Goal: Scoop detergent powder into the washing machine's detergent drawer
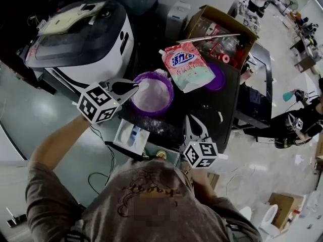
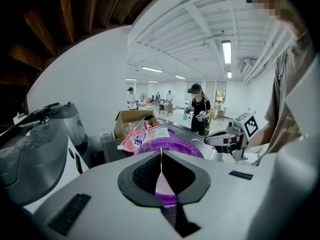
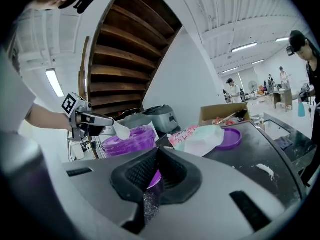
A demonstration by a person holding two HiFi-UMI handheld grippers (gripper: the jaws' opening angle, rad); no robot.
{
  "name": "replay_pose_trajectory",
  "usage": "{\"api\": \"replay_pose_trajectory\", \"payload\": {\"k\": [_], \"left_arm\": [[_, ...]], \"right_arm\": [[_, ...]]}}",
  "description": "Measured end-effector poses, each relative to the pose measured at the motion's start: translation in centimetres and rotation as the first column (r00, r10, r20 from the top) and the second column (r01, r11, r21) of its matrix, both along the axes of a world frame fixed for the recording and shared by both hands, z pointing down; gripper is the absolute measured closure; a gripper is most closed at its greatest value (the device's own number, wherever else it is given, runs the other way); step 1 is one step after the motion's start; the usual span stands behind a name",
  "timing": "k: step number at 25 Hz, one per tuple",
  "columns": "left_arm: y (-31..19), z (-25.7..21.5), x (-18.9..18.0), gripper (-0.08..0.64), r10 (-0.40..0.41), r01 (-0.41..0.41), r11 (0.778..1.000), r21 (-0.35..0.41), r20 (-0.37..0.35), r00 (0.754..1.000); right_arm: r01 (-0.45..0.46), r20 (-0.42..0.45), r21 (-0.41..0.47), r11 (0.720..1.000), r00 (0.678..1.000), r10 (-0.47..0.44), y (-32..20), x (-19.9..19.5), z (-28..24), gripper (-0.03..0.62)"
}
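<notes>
Powder-flecked black machine top (image 1: 212,107), glossy floor (image 1: 262,155)

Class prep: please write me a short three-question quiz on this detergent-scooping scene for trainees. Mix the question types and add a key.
1. True or false: the left gripper holds a white spoon above the purple tub.
2. Which thing does the detergent pouch partly cover? A. a purple lid B. a sponge C. a glass jar
3. Fill in: the tub holds white ____.
Key: 1 true; 2 A; 3 powder.
</notes>
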State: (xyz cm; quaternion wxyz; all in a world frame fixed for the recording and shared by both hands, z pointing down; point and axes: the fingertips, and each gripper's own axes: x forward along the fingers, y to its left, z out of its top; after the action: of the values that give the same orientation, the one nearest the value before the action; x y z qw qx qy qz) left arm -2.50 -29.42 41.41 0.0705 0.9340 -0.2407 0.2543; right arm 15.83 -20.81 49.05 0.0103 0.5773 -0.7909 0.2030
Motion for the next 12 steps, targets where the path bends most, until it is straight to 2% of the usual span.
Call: {"api": "replay_pose_trajectory", "payload": {"k": [12], "left_arm": [[-0.6, 2.4, 0.3, 0.537, 0.1, -0.088, 0.993, -0.079, 0.164, 0.981]], "right_arm": [[0.003, 0.002, -0.011, 1.0, 1.0, -0.003, -0.2, 0.0, 0.3, 0.595]]}}
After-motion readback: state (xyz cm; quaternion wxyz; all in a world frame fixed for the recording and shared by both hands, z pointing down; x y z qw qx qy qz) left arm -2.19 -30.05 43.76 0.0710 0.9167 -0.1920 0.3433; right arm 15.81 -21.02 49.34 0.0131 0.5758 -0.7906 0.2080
